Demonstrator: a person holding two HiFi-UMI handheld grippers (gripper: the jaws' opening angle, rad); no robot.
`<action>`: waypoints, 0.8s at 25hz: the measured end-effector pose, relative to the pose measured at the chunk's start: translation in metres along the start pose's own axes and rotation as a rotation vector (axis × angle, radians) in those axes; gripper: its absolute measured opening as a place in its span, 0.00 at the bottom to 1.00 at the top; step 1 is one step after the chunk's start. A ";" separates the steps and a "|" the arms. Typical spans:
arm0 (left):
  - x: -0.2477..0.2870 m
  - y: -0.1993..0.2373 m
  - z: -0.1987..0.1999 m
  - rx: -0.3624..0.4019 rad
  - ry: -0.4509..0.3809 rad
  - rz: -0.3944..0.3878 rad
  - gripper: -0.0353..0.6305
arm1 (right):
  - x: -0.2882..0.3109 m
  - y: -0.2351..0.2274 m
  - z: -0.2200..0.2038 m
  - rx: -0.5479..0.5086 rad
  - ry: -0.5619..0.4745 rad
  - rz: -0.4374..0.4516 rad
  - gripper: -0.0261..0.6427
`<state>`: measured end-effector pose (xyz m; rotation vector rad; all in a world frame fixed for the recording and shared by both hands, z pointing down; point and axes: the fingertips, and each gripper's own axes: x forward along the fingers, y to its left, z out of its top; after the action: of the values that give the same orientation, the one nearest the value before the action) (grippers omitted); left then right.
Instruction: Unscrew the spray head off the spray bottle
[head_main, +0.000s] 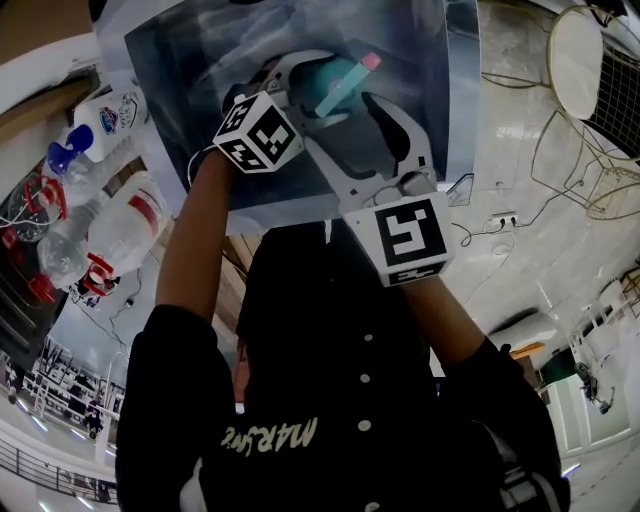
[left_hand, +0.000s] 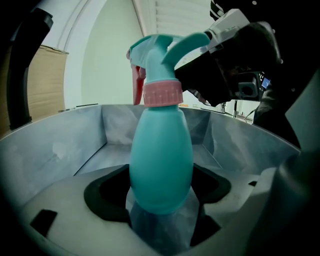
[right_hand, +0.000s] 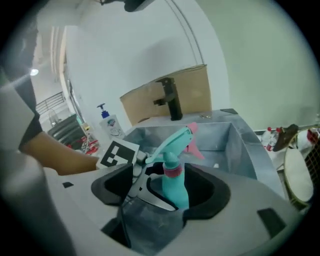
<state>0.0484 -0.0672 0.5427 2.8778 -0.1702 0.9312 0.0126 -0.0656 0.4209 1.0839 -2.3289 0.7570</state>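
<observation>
Spray bottle (left_hand: 161, 165), teal with a pink collar (left_hand: 161, 93), is standing upright between the jaws of our left tongs (left_hand: 162, 200). We are clamping it there: the dark pads are pressing in on the lower part of its rounded body from both sides. We are holding it over the grey metal basin (left_hand: 60, 150), whose walls are rising behind and beside it; whether its base is resting on anything we cannot tell. The spray head (left_hand: 160, 52) is sitting on top of the collar, its pink trigger (left_hand: 137, 87) hanging down on one side. Our right tongs (right_hand: 165, 192) are gaping wide. Looking along them, we are seeing the bottle in the gap between their two pads, with clear space on either side and neither pad touching it. The head is rising above the line of those pads, its nozzle pointing away toward the far wall of the basin. From the left gripper view, the right tongs are hanging just beside the back of the spray head, up and to the right of it.
</observation>
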 end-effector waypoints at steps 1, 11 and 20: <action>0.000 0.000 0.000 -0.001 0.000 0.002 0.63 | 0.002 -0.003 0.001 0.019 -0.011 -0.040 0.54; 0.001 -0.001 0.001 0.003 0.020 0.016 0.63 | 0.020 -0.008 0.009 -0.015 -0.005 -0.170 0.51; 0.003 0.002 0.002 -0.008 0.040 0.035 0.63 | 0.028 -0.017 0.009 -0.034 -0.006 -0.211 0.42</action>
<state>0.0514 -0.0696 0.5429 2.8554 -0.2213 0.9903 0.0079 -0.0953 0.4359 1.2932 -2.1796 0.6334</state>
